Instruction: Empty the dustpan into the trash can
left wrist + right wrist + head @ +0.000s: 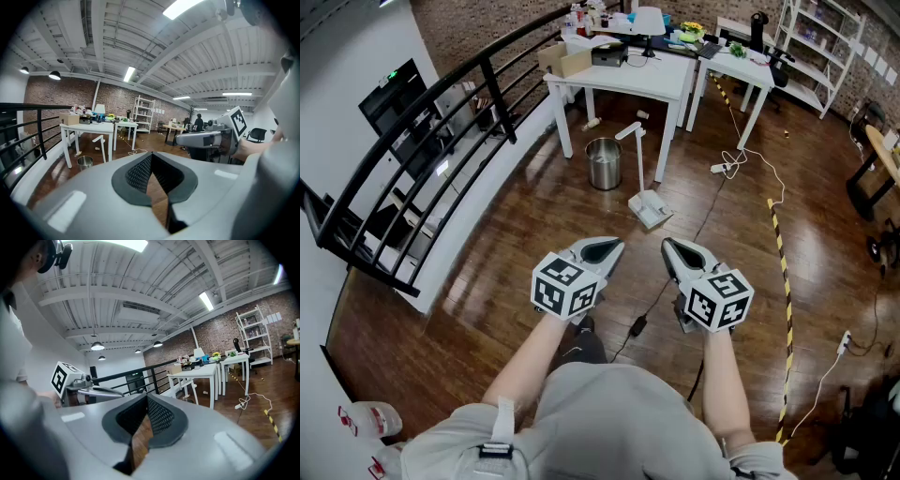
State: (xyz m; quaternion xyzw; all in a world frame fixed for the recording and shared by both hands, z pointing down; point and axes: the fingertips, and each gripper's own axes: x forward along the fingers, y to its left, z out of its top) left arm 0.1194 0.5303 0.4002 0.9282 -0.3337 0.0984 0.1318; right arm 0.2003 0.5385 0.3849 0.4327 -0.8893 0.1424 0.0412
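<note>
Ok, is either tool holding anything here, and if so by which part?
Nothing is held. The left tool and right tool are both shut and empty; the dustpan stands untouched ahead.

One dustpan (649, 210), one steel trash can (603, 163) and one shelving unit (821, 37) show. Two white tables (623, 77) stand there. Grippers number two: left gripper (604, 249), right gripper (679, 251).

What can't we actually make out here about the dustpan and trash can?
Dustpan contents: head view, too small and far to tell any debris.
Trash can interior: head view, too small; left gripper view shows only its outer wall.
Dustpan tray: left gripper view, hidden behind the left gripper body.
</note>
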